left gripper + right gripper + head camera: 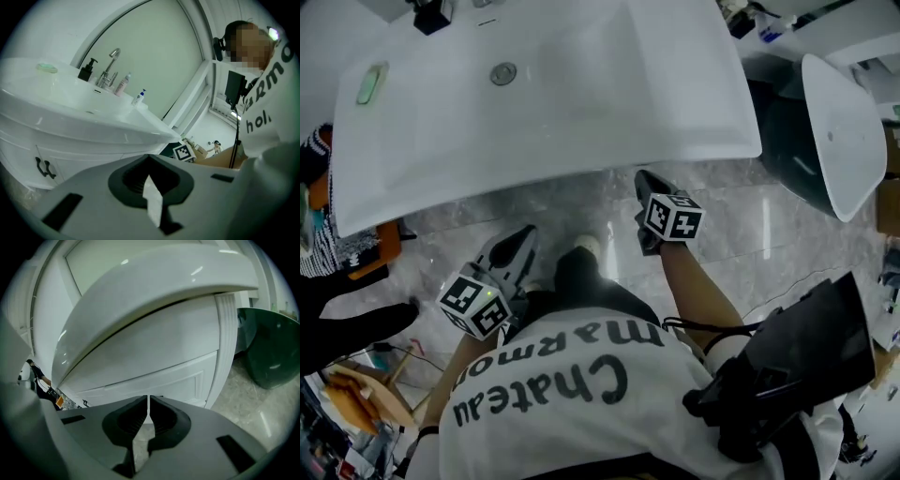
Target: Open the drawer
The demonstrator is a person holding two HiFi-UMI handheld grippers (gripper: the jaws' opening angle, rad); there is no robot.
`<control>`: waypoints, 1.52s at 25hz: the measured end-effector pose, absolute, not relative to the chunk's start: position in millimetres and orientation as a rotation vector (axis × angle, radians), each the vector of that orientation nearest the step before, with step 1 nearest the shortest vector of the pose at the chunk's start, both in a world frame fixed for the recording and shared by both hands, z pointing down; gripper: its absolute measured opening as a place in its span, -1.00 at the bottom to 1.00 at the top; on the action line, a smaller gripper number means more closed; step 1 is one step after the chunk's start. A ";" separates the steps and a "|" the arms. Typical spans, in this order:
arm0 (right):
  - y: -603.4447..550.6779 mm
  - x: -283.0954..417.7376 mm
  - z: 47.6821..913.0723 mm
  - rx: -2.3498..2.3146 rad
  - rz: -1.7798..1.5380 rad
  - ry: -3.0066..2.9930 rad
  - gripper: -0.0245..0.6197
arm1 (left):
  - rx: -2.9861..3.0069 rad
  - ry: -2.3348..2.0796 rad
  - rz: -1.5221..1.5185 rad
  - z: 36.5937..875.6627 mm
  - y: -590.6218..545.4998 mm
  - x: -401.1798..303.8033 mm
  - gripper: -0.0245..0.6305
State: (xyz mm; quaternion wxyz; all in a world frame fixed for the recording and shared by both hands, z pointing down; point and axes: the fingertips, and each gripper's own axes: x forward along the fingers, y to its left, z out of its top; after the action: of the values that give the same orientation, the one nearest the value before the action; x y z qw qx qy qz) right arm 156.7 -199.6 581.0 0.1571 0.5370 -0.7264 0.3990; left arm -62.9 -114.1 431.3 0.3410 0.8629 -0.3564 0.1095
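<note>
The drawer front (154, 376) is a white panelled face of the vanity, under the overhanging white basin (154, 291); it looks closed. A dark handle (86, 403) shows low at its left, and a dark handle (43, 168) also shows on the cabinet in the left gripper view. In the head view the basin (544, 84) hides the drawer. My right gripper (148, 397) is shut and empty, apart from the drawer face, its tip near the basin's front edge (645, 178). My left gripper (149, 157) is shut and empty, lower and to the left (523, 242).
A tap (110, 65), a black dispenser (86, 70) and small bottles stand at the basin's back. A green soap (371, 82) lies on its left. A dark green tub (269, 348) stands right of the vanity on the marble floor (581, 211). A black-gloved hand (347, 319) is at left.
</note>
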 end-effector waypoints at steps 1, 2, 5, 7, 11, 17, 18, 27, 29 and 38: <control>-203.1 157.1 588.6 1.528 1.137 -2.067 -0.90 | 2.235 -0.936 0.291 433.4 -114.8 -64.5 -0.90; -206.3 157.2 597.1 1.521 1.134 -2.054 -0.90 | 2.225 -0.946 0.296 435.8 -115.1 -67.3 -0.90; -213.7 152.7 626.4 1.486 1.121 -2.017 -0.90 | 2.186 -0.998 0.318 443.4 -114.9 -81.9 -0.90; -217.5 149.8 643.6 1.456 1.095 -1.991 -0.90 | 2.156 -1.042 0.335 446.1 -114.2 -92.4 -0.90; -225.6 152.8 662.8 1.471 1.055 -1.937 -0.89 | 2.119 -1.096 0.366 447.7 -109.5 -110.4 -0.90; -231.4 151.8 678.0 1.449 1.012 -1.869 -0.41 | 2.076 -1.140 0.371 448.4 -102.9 -129.0 -0.90; -234.9 150.1 679.2 1.430 0.991 -1.874 -0.33 | 2.078 -1.140 0.376 448.6 -102.4 -129.3 -0.90; -203.8 168.3 691.9 1.357 1.081 -1.508 -0.23 | 2.074 -1.171 0.414 449.7 -97.5 -142.0 -0.90; -153.3 202.8 693.5 1.292 1.130 -1.154 -0.23 | 2.076 -1.172 0.413 452.3 -96.7 -143.4 -0.90; -137.8 223.5 694.0 1.275 1.118 -1.022 -0.47 | 2.090 -1.182 0.433 448.4 -96.3 -150.1 -0.90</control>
State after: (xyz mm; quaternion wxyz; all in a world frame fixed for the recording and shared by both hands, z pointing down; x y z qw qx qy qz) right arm 223.5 -137.8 694.0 0.5489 0.5382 -0.4316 0.4719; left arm -150.1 -96.3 448.4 0.3439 0.8043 -0.4550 0.1667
